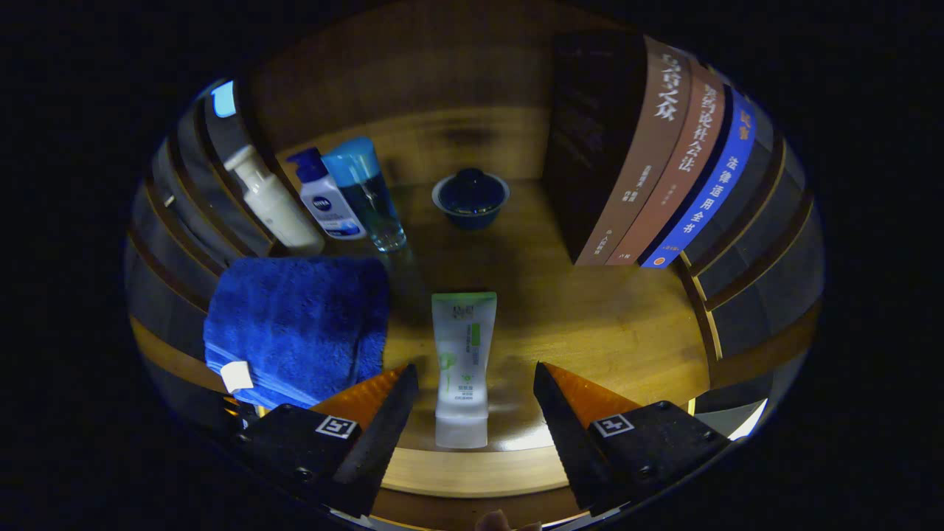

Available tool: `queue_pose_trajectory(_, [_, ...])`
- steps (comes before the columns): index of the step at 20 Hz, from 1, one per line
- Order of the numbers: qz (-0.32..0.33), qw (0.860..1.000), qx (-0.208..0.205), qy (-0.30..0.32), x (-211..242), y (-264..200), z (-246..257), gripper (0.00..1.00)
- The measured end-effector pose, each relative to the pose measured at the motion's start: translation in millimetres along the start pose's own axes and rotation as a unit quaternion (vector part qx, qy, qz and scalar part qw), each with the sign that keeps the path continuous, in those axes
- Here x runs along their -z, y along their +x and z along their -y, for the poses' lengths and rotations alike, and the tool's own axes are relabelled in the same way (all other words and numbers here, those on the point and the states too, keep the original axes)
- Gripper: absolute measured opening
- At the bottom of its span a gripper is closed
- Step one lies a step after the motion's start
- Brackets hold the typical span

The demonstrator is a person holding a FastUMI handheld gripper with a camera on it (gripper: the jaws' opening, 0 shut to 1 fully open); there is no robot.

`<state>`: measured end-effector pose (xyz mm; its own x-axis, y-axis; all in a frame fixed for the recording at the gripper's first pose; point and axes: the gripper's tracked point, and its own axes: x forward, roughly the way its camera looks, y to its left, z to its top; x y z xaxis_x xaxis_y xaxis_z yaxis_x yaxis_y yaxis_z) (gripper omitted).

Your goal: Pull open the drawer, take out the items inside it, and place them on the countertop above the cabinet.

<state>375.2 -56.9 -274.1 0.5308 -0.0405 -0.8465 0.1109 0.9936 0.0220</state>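
A white tube with a green end (463, 365) lies flat on the wooden countertop (605, 324), lengthwise between my two fingers, its cap end nearest me. My gripper (476, 377) is open, the fingers wide on either side of the tube and not touching it. A folded blue towel (299, 324) lies on the wood just left of the tube, beside my left finger.
Beyond the towel stand a white pump bottle (269, 199), a small white bottle with a blue cap (328, 195) and a clear bottle with a blue cap (369, 193). A dark lidded bowl (470, 198) sits farther back. Three upright books (649, 155) stand to the right.
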Motion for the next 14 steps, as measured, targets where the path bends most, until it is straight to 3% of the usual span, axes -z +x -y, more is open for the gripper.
queue_pose_trajectory(6, [0.127, 0.991, -0.039, 0.003, 8, -58, -4, 0.99])
queue_pose_trajectory(9, [0.21, 0.974, -0.086, 0.019, 10, -104, -20, 1.0])
queue_pose_trajectory(14, [0.311, 0.941, -0.133, -0.02, 36, -177, -40, 1.0])
